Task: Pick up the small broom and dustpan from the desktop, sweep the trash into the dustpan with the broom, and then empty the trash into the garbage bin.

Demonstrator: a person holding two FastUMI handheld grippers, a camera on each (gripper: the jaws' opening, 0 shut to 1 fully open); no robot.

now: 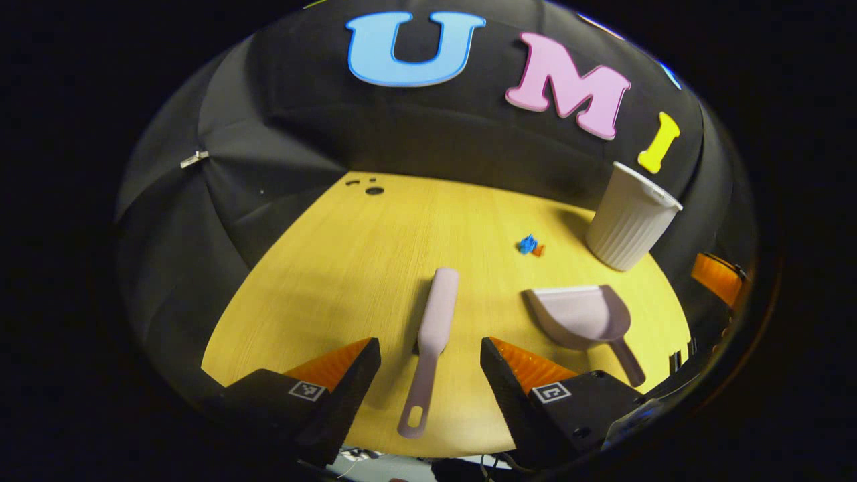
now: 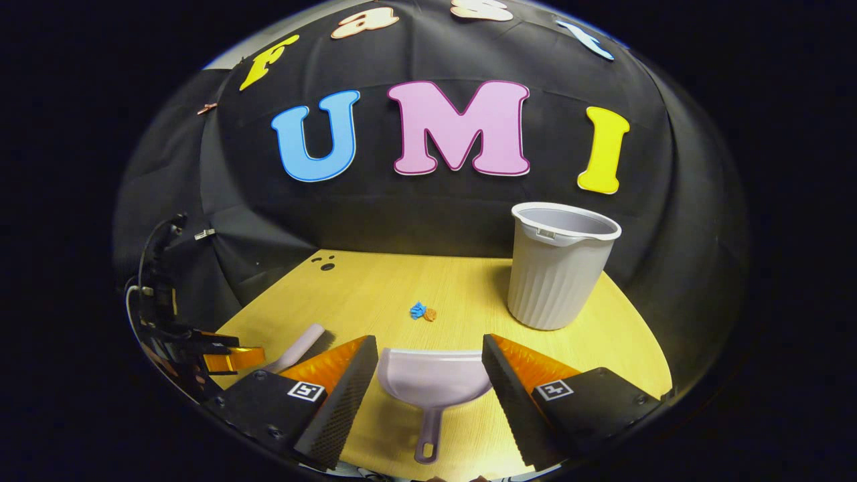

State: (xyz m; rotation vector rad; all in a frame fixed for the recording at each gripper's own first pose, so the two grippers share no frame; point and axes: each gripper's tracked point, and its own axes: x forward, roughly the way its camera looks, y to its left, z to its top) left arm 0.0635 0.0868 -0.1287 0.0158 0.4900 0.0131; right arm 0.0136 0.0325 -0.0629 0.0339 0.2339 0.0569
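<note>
So both tools are lying flat on the yellow worktop, nothing picked up yet. The left claw hangs spread wide with the broom lined up right between its fingers, handle end pointing back toward the near edge, so my guess is it's set to drop down and pinch the handle. Same deal on the other side: the right claw is released, fingers apart, straddling the dustpan, whose handle also points near and whose open mouth faces the far side. That makes sense, since the trash, a little blue and orange clump, sits out in the middle of the worktop just beyond the pan's mouth, ready to be swept in. The bin stands upright at the far right, near the trash but apart from it, so the dump at the end looks like a short trip. Neither claw touches anything right now.
</note>
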